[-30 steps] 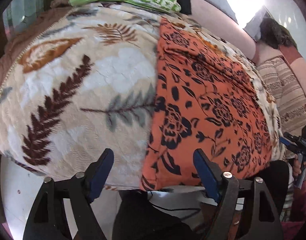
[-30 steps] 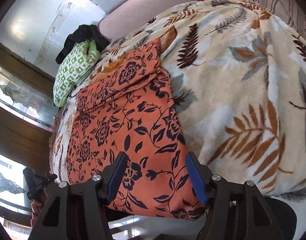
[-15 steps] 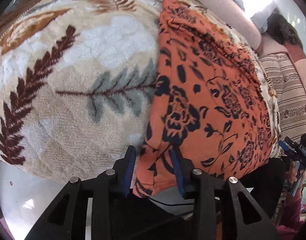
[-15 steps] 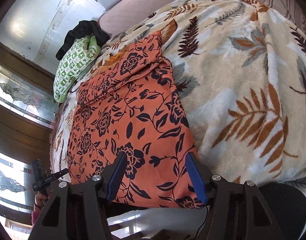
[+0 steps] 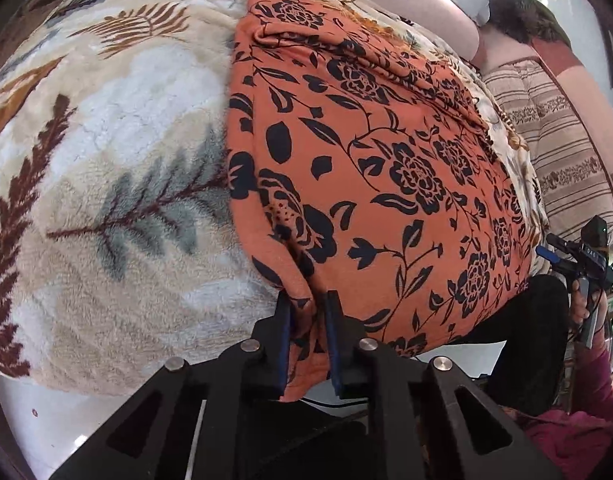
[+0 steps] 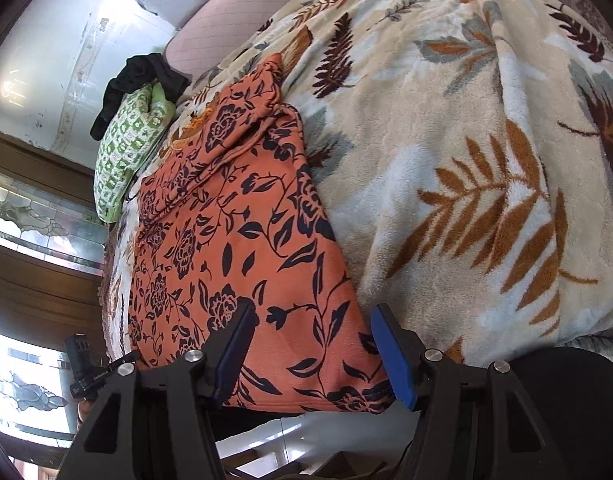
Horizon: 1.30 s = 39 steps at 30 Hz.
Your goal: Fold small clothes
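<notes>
Cloth of orange with black flowers [image 5: 378,168] lies flat along the near edge of the leaf-patterned blanket [image 5: 118,152]. Left gripper [image 5: 306,340] is closing on its near corner, apparently pinching a fold already; right gripper [image 6: 312,354] hangs open over the other corner. Next, that one must bite before any lift.

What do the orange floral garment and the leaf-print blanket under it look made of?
Orange floral garment: thin, matte, soft knit or brushed fabric, probably; it drapes and puckers into a fold at the left gripper. Leaf-print blanket: plush fleece, likely synthetic; fuzzy raised pile visible.
</notes>
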Each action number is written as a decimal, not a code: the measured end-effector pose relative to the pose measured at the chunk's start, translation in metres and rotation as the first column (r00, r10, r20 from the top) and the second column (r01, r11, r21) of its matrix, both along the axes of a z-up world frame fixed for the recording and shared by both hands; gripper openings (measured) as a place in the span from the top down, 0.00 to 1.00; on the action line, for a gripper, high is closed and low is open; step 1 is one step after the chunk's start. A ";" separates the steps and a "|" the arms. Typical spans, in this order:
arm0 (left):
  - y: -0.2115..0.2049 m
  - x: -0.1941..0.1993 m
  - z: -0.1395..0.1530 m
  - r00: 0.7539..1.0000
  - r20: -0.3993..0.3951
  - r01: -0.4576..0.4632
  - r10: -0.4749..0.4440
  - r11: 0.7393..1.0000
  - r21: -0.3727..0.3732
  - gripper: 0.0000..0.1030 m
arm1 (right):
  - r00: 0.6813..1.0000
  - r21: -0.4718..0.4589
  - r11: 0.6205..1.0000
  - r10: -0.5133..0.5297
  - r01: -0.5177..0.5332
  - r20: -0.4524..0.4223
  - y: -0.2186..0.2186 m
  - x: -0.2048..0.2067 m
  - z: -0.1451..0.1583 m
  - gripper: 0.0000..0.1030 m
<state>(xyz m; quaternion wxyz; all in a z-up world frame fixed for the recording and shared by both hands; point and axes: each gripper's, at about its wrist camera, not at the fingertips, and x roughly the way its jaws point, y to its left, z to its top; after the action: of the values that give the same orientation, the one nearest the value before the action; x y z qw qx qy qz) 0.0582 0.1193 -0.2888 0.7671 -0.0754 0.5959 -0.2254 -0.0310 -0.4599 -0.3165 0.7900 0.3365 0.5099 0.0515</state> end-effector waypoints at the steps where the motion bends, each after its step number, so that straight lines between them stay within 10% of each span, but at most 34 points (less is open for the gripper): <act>1: -0.001 0.002 -0.002 1.000 -0.012 -0.003 0.003 1.000 -0.003 0.68 | 1.000 -0.003 1.000 -0.005 0.005 -0.009 -0.001 0.001 -0.003 0.38; 11: 0.002 0.008 -0.010 0.999 -0.031 0.014 -0.015 0.999 -0.048 0.88 | 0.989 -0.045 0.991 0.122 -0.126 -0.084 0.033 0.013 -0.034 0.41; 14: 0.002 0.008 -0.009 0.999 -0.026 0.018 -0.019 0.999 -0.047 0.90 | 0.974 -0.254 0.942 0.198 -0.220 -0.112 0.059 0.013 -0.028 0.75; 17: -0.001 0.007 -0.006 0.999 -0.009 0.042 -0.042 0.999 -0.028 0.90 | 0.972 -0.263 0.936 0.216 -0.234 -0.096 0.060 0.011 -0.018 0.90; 24: 0.000 0.006 -0.011 0.999 -0.006 0.037 -0.037 0.999 -0.037 0.86 | 0.969 -0.180 0.958 0.198 -0.224 -0.150 0.054 0.021 -0.029 0.88; 30: 0.002 0.006 -0.008 1.000 -0.002 0.024 -0.024 0.999 -0.033 0.92 | 0.945 -0.297 0.898 0.299 -0.325 -0.131 0.077 0.019 -0.020 0.90; 39: 0.019 0.021 0.061 0.995 0.095 0.039 -0.019 0.976 -0.216 0.93 | 0.946 -0.096 0.947 0.314 -0.306 0.075 0.077 0.049 0.061 0.94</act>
<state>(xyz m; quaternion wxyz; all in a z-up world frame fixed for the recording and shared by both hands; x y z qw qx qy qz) 0.0791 0.1382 -0.2278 0.7776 -0.1397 0.5327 -0.3034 0.0184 -0.3834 -0.2556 0.8074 0.2161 0.5224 0.1688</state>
